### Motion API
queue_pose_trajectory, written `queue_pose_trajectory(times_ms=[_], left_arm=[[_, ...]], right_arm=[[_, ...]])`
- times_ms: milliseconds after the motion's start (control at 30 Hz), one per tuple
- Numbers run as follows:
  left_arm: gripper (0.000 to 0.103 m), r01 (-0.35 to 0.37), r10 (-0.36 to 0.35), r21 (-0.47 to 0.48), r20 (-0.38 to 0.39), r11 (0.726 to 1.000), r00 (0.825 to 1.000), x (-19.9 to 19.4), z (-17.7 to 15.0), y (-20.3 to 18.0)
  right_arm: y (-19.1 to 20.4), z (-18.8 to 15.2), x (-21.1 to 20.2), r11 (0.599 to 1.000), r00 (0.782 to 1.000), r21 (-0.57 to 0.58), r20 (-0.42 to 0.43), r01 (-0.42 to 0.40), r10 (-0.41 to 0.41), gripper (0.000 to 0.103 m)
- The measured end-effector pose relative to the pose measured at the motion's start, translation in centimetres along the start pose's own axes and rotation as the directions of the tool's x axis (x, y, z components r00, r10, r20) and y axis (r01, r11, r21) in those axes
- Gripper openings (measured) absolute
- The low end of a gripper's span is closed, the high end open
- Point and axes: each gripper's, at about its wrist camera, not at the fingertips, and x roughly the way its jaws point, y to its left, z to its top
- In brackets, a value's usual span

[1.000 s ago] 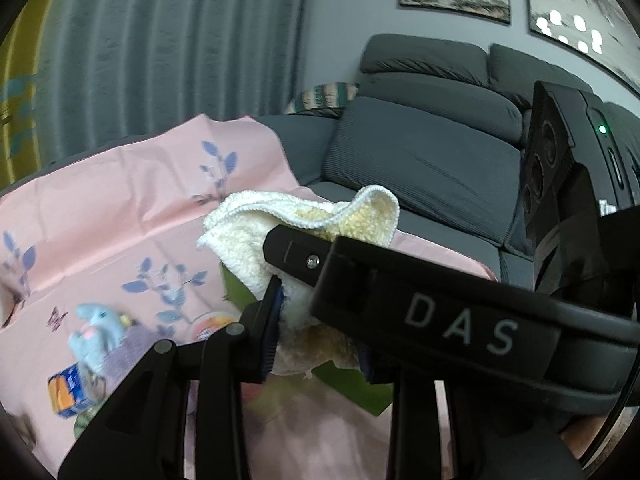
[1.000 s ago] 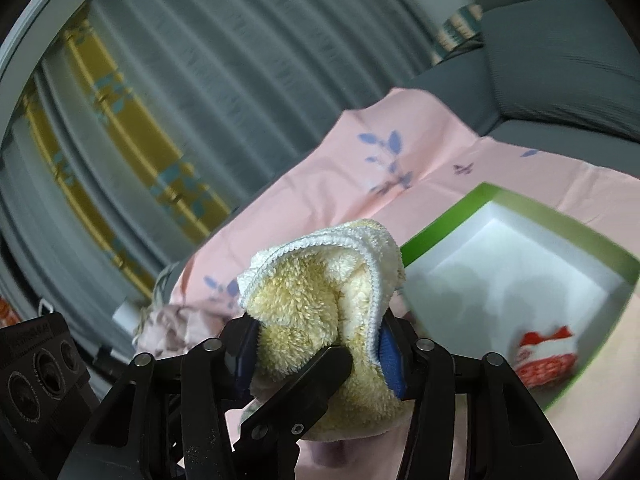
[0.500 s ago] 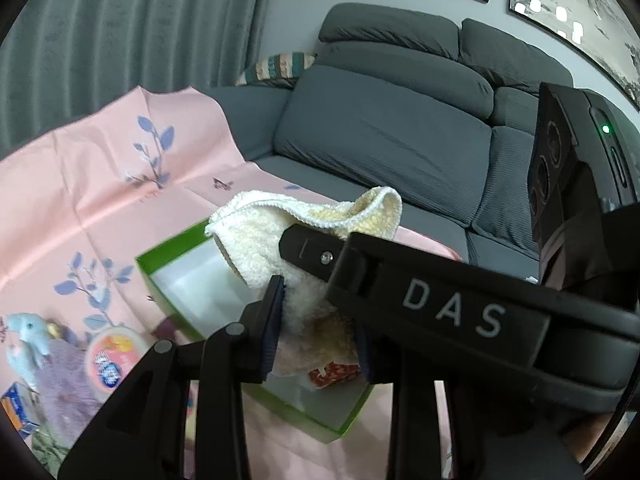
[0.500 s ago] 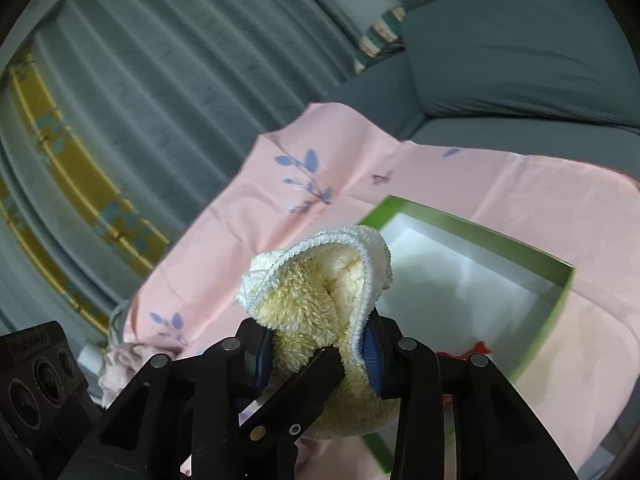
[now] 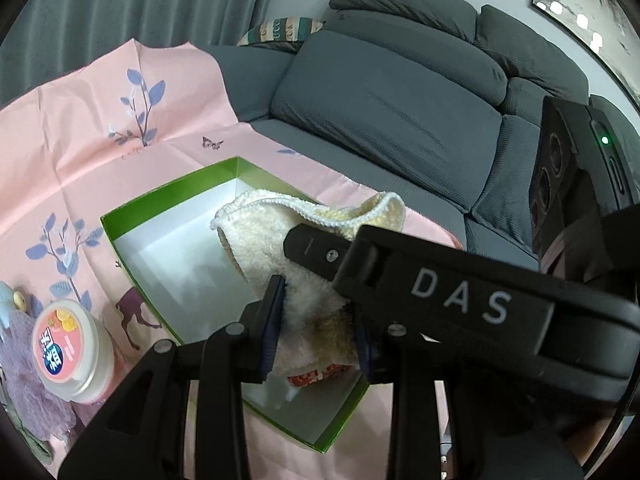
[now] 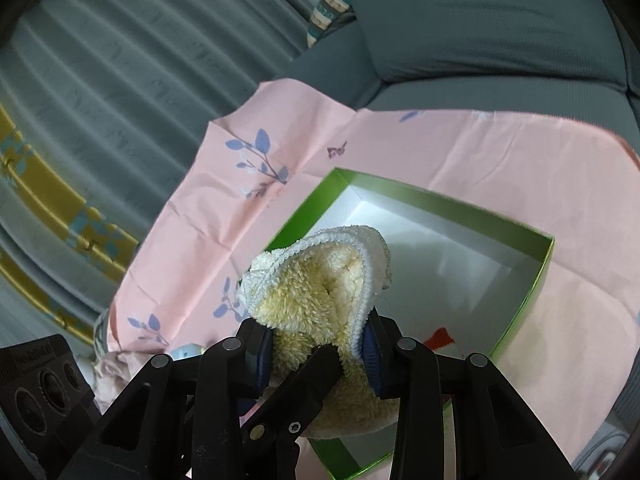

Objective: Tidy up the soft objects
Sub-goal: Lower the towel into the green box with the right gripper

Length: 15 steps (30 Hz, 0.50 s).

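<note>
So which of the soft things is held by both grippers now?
The fluffy yellow towel: left gripper and right gripper both clamp it above the green box.

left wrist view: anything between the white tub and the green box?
Only bare pink cloth with a printed deer lies between the white tub and the green box in the left wrist view.

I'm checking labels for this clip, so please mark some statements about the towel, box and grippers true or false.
1. Both the left gripper and right gripper clamp the yellow towel. True.
2. The green box has a lid on. False: it is open.
3. A red item lies in the box. True.
4. The round tub sits inside the box. False: it stands outside, on the pink cloth.
</note>
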Motion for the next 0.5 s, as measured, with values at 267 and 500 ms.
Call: queue_pose_trajectory(times_ms=[267,500], left_arm=[[0.029,-0.012,0.011,-0.018,-0.015,1.000,1.000,0.38,-0.14,-0.05],[0.030,-0.008,0.006,-0.037,-0.032,0.999,0.999,0.91,-0.27,0.37]], right_arm=[[-0.77,0.09,0.35,0.999,1.000,0.033,-0.010,0.004,-0.003,0.039],[-0.91,0.19,0.73,0.999,1.000,0.052,-0.025,0.015,-0.014,0.040]])
